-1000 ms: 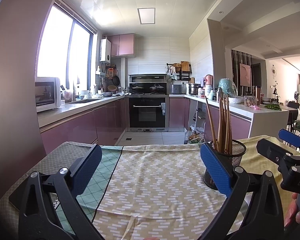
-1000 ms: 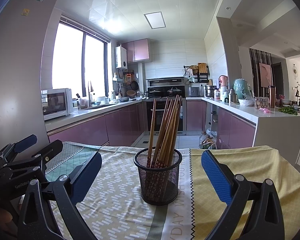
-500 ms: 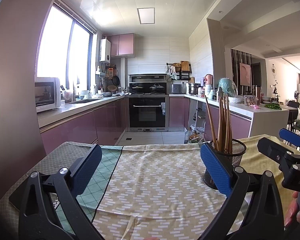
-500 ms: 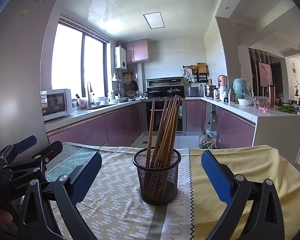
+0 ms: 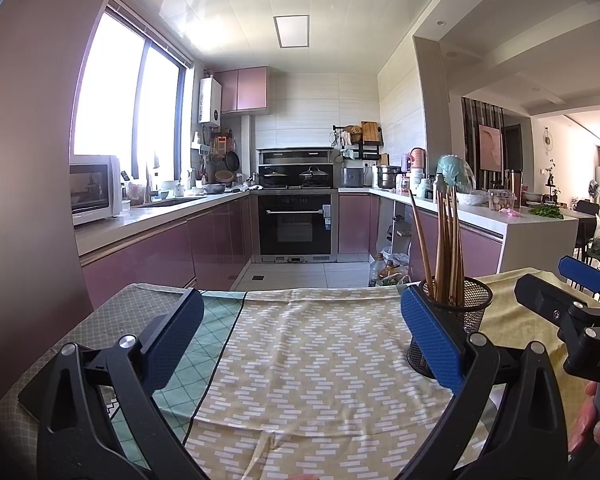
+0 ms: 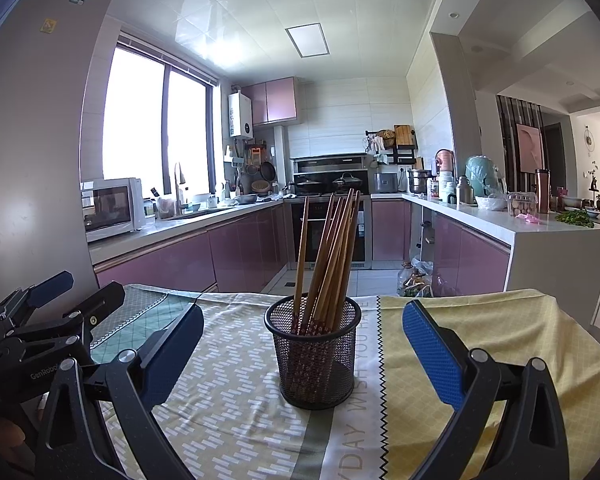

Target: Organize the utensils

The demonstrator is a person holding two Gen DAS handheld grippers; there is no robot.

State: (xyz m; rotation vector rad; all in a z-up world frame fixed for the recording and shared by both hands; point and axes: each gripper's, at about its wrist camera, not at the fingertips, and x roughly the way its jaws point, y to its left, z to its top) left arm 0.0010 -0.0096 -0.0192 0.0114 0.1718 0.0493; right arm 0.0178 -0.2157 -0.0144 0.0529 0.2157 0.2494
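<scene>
Chopsticks (image 6: 326, 260) stand bundled upright, leaning slightly, in a black mesh holder (image 6: 314, 354) on the patterned tablecloth (image 6: 228, 412), directly ahead of the right gripper (image 6: 302, 350), whose jaws are spread wide and empty, as are those of the left gripper (image 5: 302, 340) alongside.

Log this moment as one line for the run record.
left tongs open, empty | right tongs open, facing mesh cup | chopsticks upright in cup | cup on tablecloth

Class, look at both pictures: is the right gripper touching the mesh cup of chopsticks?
Apart. In the right wrist view the right gripper stands open, with cloth visible between each blue finger and the mesh cup.
</scene>
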